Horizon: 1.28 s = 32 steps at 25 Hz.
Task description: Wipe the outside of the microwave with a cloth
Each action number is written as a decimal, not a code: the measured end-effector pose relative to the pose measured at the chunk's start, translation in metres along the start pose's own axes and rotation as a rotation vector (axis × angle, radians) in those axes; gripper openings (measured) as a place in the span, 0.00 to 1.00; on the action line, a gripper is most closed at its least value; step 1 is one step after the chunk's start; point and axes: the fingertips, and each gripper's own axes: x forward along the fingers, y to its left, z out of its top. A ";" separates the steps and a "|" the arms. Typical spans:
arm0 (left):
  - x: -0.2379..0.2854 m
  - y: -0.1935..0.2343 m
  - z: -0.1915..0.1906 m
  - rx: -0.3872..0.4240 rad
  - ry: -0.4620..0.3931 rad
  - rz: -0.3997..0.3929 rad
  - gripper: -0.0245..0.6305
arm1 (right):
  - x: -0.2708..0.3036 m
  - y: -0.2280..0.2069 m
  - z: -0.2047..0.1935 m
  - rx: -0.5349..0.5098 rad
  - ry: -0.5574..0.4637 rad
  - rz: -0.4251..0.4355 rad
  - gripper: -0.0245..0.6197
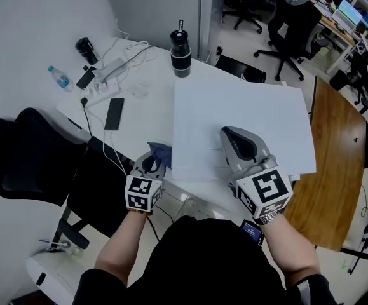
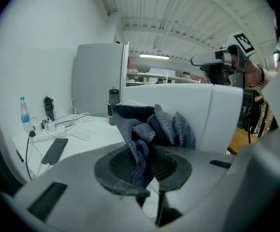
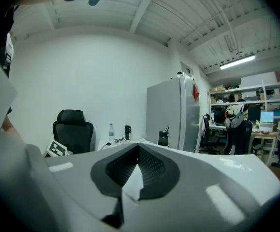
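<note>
The cloth (image 2: 155, 128), a blue-grey bunched rag, sits in the left tongs (image 2: 142, 166). Their pads are closed on one hanging fold, and the rest puffs out ahead of the tips. Just beyond that bunch stands the microwave (image 2: 188, 103), its white wall right in front of the left tongs. I cannot tell whether the cloth is touching the wall.

From the head view the left tongs (image 1: 152, 162) and cloth (image 1: 161, 150) are at the microwave's (image 1: 247, 100) near left corner, low beside its top edge. The right tongs (image 1: 227, 134) lie over the top of the box near its front edge. Their jaws are pressed together with nothing between them, as the right gripper view (image 3: 138, 151) shows.

Behind and to the left of the left tongs, a phone (image 1: 114, 113) and a water bottle (image 1: 60, 77) lie on the table (image 1: 142, 116). A dark flask (image 1: 181, 53) stands past the microwave's far left corner.

By my reading, the step in hand is bringing the cloth to the left side for a wipe. The next move calls for pressing the loose bunch flat on the wall and sweeping along it, keeping the pinch firm while the right tongs steady the box.
</note>
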 end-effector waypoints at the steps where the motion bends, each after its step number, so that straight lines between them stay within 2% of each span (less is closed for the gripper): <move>1: 0.004 0.003 0.002 0.004 0.001 -0.004 0.13 | 0.001 -0.002 0.000 0.003 0.002 -0.007 0.04; 10: 0.046 0.029 0.018 0.015 0.018 -0.019 0.13 | 0.012 -0.015 0.000 0.011 0.018 -0.048 0.04; 32: 0.137 0.087 0.055 -0.038 0.035 -0.024 0.13 | 0.032 -0.057 -0.002 0.032 0.039 -0.153 0.04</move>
